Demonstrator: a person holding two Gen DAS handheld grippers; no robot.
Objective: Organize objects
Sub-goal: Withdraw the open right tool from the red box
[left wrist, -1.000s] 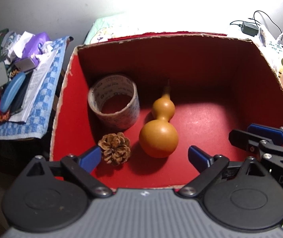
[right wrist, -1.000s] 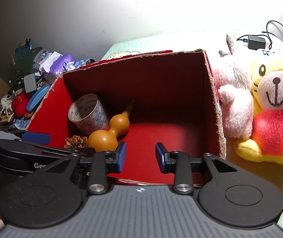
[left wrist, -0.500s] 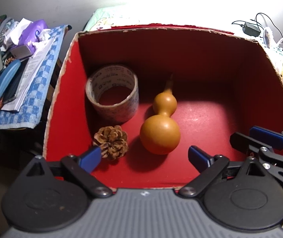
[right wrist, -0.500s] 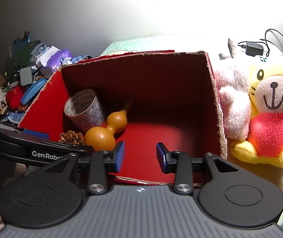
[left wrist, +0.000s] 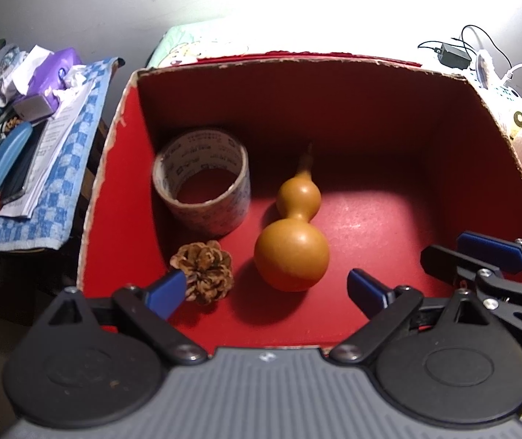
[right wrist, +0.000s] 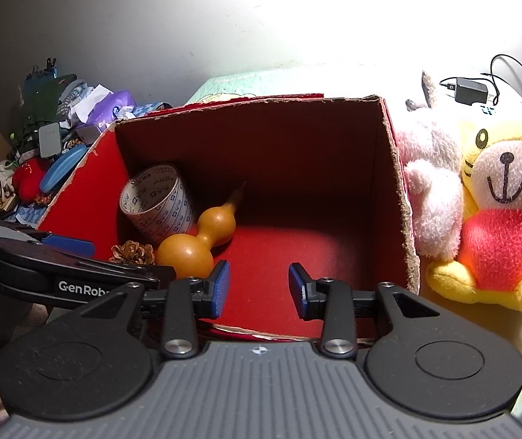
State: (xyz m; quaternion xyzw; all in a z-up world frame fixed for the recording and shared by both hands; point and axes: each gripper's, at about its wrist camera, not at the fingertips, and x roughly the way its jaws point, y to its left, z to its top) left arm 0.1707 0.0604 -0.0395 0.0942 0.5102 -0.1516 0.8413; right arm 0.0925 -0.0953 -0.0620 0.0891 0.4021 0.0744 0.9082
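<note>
Bright light washes out the pale wall behind a red-lined cardboard box point(left wrist: 334, 84) in the left wrist view. On the box floor a roll of printed tape point(left wrist: 202, 188) stands on its edge-face in the far left corner, a pine cone point(left wrist: 204, 270) lies nearer the camera beside the left wall, and an orange gourd point(left wrist: 292, 245) lies on its side to the right of both, its thin stem pointing toward the back wall. Gourd and tape sit just beside each other; whether they touch I cannot tell. The left claw point(left wrist: 266, 289) hangs over the near rim of the box, its blue-padded fingers spread wide and holding nothing. At the right edge the right claw point(left wrist: 488, 256) shows from the side, over the box's near right corner. Left of the box, a blue checked cloth point(left wrist: 56, 190) carries a heap of papers, a purple tissue pack point(left wrist: 54, 69) and a blue case point(left wrist: 4, 168).

From the right wrist view, the same wall fills the background. The right claw point(right wrist: 258, 289) sits above the near rim of the box point(right wrist: 396, 197), fingers parted a moderate way, with nothing between them. Tape point(right wrist: 158, 203), gourd point(right wrist: 197, 243) and pine cone point(right wrist: 131, 252) cluster in the left part of the box. The left claw point(right wrist: 67, 247) reaches in from the left. Outside the right wall, a pink plush toy point(right wrist: 431, 190) leans against the box, and a yellow plush tiger point(right wrist: 506, 205) in a red shirt sits beside it. A black charger point(right wrist: 471, 89) with cables lies behind them.
</note>
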